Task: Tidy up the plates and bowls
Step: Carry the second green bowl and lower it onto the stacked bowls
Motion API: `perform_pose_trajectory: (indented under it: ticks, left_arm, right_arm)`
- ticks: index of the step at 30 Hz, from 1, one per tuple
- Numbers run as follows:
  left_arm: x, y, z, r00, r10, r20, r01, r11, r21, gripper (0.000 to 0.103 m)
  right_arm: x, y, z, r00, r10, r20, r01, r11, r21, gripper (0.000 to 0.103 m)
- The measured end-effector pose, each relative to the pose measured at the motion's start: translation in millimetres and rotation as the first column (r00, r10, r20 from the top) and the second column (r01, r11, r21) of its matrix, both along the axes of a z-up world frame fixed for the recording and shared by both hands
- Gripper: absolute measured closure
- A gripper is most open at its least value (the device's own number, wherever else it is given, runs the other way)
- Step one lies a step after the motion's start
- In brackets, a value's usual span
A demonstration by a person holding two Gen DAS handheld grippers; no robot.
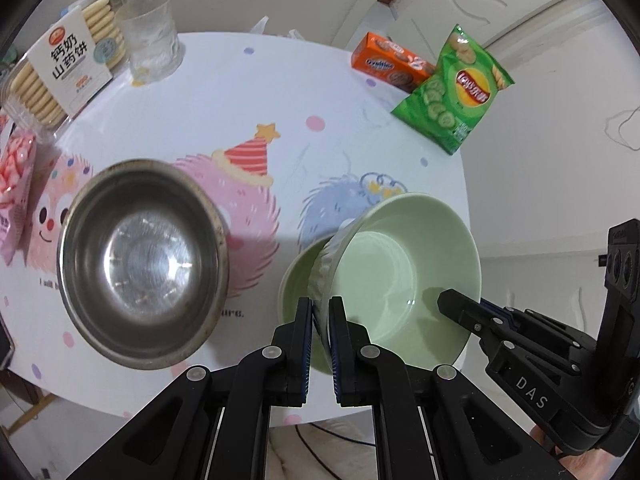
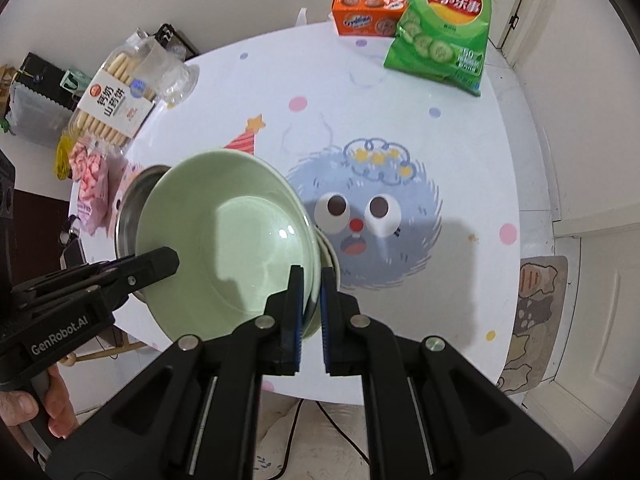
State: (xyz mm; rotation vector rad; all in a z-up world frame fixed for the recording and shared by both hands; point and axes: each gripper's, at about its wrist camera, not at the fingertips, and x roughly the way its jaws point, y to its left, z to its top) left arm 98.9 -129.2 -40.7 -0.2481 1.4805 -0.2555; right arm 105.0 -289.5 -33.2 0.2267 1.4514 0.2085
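above the bench's near edge [image 1: 248,412], both tongs [image 1: 319,312] [image 2: 311,280] pinch the green bowl's [image 1: 400,272] opposite rims; keep it level, lower into the steel bowl [image 1: 142,264].

table [image 1: 280,92] | on it: steel bowl [image 1: 144,264], chips bag [image 1: 456,88], biscuit box [image 1: 390,62], cup [image 1: 150,36]

The green bowl [image 2: 224,236] covers most of the steel bowl [image 2: 132,204] in the right wrist view, leaving only a sliver of its rim. In the left wrist view a 2nd green dish [image 1: 298,280] sits behind the green bowl, mostly hidden (plate or bowl, unclear). The pink snack bag [image 1: 14,184] is cut off by the left edge. Small print on the biscuit box [image 1: 70,60] is unreadable.
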Motion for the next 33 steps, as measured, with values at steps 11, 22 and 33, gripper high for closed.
perform_pose_trajectory:
  ticks: [11, 22, 33]
  left_arm:
    - [-11.0, 0.2, -21.7, 1.0, 0.003, -0.03, -0.002, 1.0, 0.02, 0.096]
    - [-12.1, 2.2, -37.3, 0.998, 0.025, -0.06, -0.024, 1.0, 0.019, 0.096]
    - [-8.6, 3.2, -42.0, 0.997, 0.039, -0.07, -0.037, 0.999, 0.024, 0.096]
  right_arm:
    - [-8.0, 7.9, -18.2, 0.999, 0.022, -0.038, -0.023, 0.999, -0.027, 0.094]
    - [-8.4, 12.5, -30.5, 0.998, 0.028, -0.061, -0.031, 0.998, -0.048, 0.094]
    - [-3.9, 15.4, -33.9, 0.997, 0.03, -0.065, -0.035, 0.997, -0.069, 0.094]
